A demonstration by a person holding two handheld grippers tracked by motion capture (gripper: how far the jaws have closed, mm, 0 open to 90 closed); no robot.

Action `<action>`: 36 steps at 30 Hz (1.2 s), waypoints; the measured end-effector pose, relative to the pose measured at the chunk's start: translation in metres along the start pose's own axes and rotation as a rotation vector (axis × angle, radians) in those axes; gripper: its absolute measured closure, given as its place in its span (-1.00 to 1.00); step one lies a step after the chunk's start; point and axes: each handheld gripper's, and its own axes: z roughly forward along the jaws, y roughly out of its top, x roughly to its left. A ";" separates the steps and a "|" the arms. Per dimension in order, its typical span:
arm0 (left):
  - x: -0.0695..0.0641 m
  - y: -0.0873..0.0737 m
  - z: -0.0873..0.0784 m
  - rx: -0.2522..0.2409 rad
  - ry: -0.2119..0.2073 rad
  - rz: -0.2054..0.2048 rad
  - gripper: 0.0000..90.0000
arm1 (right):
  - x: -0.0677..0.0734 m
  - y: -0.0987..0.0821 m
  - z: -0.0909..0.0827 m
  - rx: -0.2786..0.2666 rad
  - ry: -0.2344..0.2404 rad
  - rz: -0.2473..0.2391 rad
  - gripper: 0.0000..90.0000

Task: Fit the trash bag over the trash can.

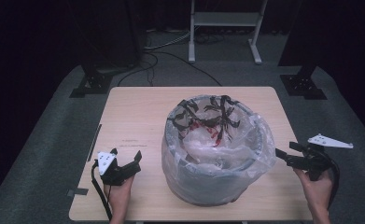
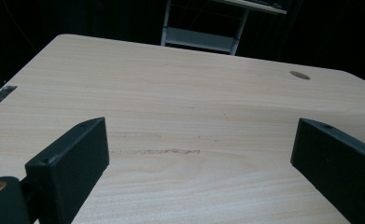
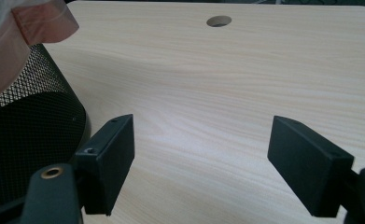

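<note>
though both tools [image 1: 125, 160] open, bin [image 1: 217, 179] betw. them

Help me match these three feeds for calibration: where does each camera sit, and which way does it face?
High view: overhead, facing forward-down on the table and lined bin; both hands show.
Left gripper view: rides the left tongs, facing bare tabletop.
Right gripper view: rides the right tongs, bin mesh beside them.
High and right gripper views share the bin.

No legible text anywhere; faint marks on table [image 1: 133, 116] near left of the bin, too small to read.
</note>
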 end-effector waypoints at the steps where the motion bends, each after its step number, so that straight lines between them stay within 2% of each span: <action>1: 0.000 0.000 0.000 0.000 0.000 -0.001 -0.93 | -0.001 -0.001 0.000 0.002 0.000 0.003 -0.51; 21: -0.001 0.000 0.000 0.002 -0.002 0.002 -0.93 | -0.010 -0.022 -0.004 0.028 0.000 0.047 -0.51; 29: -0.002 0.000 0.000 0.001 -0.003 0.004 -0.93 | -0.010 -0.029 -0.007 0.026 0.001 0.052 -0.51; 36: -0.003 0.000 0.000 -0.001 -0.005 0.007 -0.93 | -0.009 -0.039 -0.015 -0.001 0.005 0.070 -0.51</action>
